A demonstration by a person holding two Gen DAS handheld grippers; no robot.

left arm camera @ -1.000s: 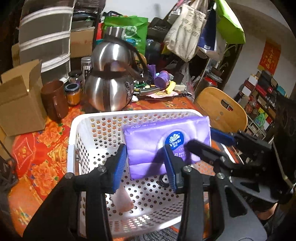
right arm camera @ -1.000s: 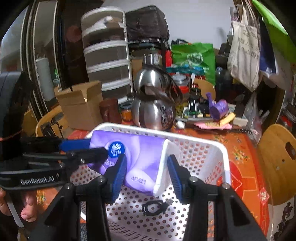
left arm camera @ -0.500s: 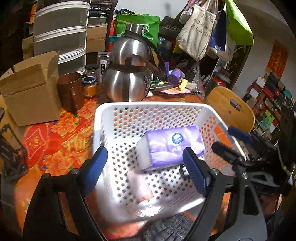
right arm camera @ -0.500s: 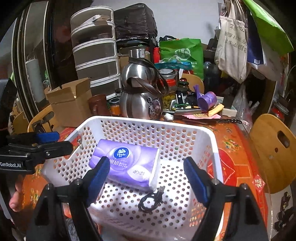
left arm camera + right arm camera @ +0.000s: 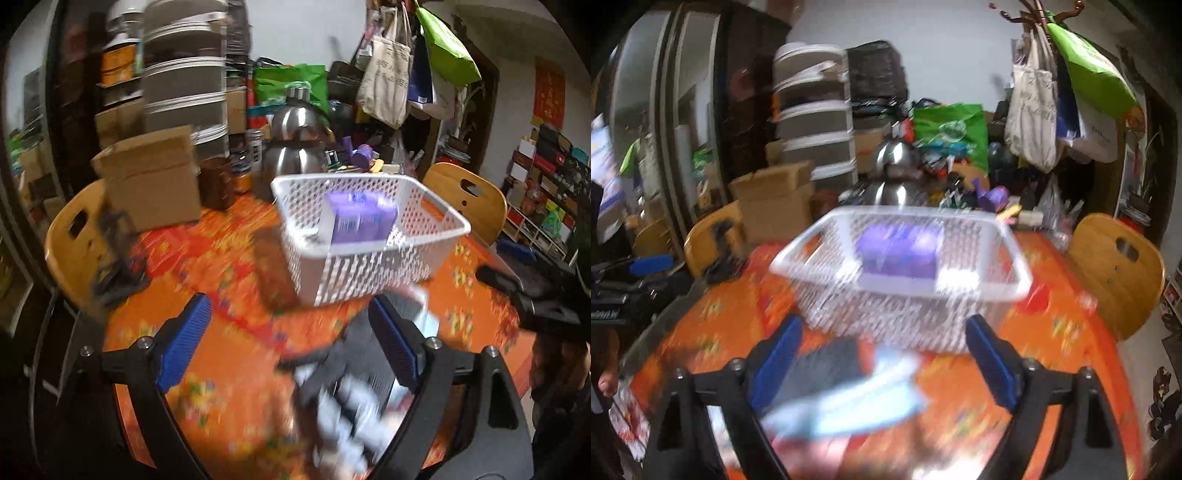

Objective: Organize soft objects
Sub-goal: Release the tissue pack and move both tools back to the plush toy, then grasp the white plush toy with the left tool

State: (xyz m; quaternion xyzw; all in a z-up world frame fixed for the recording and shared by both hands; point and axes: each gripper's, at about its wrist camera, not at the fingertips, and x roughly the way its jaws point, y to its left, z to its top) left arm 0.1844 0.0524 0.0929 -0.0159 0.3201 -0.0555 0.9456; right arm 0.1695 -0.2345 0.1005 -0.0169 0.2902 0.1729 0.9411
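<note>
Both grippers, L (image 5: 291,341) and R (image 5: 882,362), spread apart, empty; purple tissue pack (image 5: 356,221) in white basket (image 5: 369,266), frame centre; blurred grey-blue cloth (image 5: 846,402) bottom centre: judge next pick, slow down, centre cloth btwn fingers before closing

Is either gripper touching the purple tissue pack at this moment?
Apart. Both wrist views show the tissue pack lying in the white basket, with orange tablecloth between the basket and the wide-open left gripper and right gripper.

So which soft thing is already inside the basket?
The purple tissue pack sits inside the white basket; the light blue cloth lies outside on the table.
</note>
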